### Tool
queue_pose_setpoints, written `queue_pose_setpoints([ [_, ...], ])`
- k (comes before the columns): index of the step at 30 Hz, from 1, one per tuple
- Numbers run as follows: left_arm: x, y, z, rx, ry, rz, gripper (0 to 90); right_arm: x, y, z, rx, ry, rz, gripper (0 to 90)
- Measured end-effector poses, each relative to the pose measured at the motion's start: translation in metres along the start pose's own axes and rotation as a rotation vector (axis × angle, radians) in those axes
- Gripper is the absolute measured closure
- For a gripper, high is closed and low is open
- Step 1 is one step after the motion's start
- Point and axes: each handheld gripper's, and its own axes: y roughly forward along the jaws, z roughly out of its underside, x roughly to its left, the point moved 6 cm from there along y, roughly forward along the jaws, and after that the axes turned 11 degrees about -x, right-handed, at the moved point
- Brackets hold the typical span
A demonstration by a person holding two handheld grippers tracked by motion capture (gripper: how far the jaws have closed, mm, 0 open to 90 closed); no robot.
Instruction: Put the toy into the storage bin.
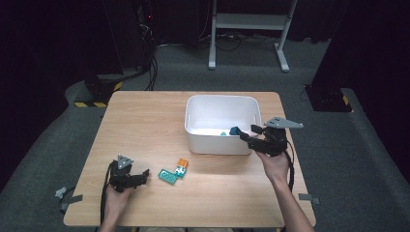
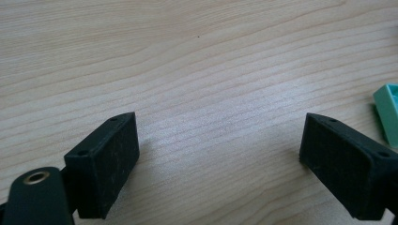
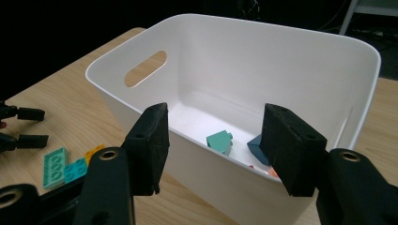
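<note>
- Bricks sit in two places on the wooden bench: a teal brick and a dark blue brick lie on the floor of the white bin, while a green plate, a small teal brick and an orange brick lie joined in a cluster on the bare wood in front of the bin.
- Right gripper hangs over the bin's near right corner, its jaws parted and nothing between them; in the right gripper view the bin's near wall crosses just under the pads.
- Left gripper rests low at the bench's near left, jaws spread wide over bare wood, empty, pointing toward the cluster just beside it; the green plate's edge shows at the right of the left gripper view.
- Bin's tall wall stands between the right gripper and the cluster; a handle slot opens in its far side.
- Beyond the bench, a grey metal stand and cables sit on the dark carpet.
</note>
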Motion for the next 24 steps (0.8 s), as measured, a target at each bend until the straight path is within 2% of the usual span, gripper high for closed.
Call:
queue_pose_setpoints([
  [6,0.0,0.0,0.0,0.001,0.001,0.0,12.5,0.001,-0.012,0.007,-0.011,-0.004,0.0,42.4],
  [14,0.0,-0.001,0.001,-0.003,0.002,0.0,12.5,0.004,-0.027,0.028,-0.008,-0.013,0.01,42.2],
  [20,0.0,-0.004,0.002,-0.004,0.011,0.029,14.0,0.01,-0.031,0.062,0.019,-0.025,0.005,42.1],
  [24,-0.001,-0.007,0.002,-0.007,-0.003,0.065,14.7,0.007,-0.021,0.099,0.094,-0.042,0.044,41.2],
])
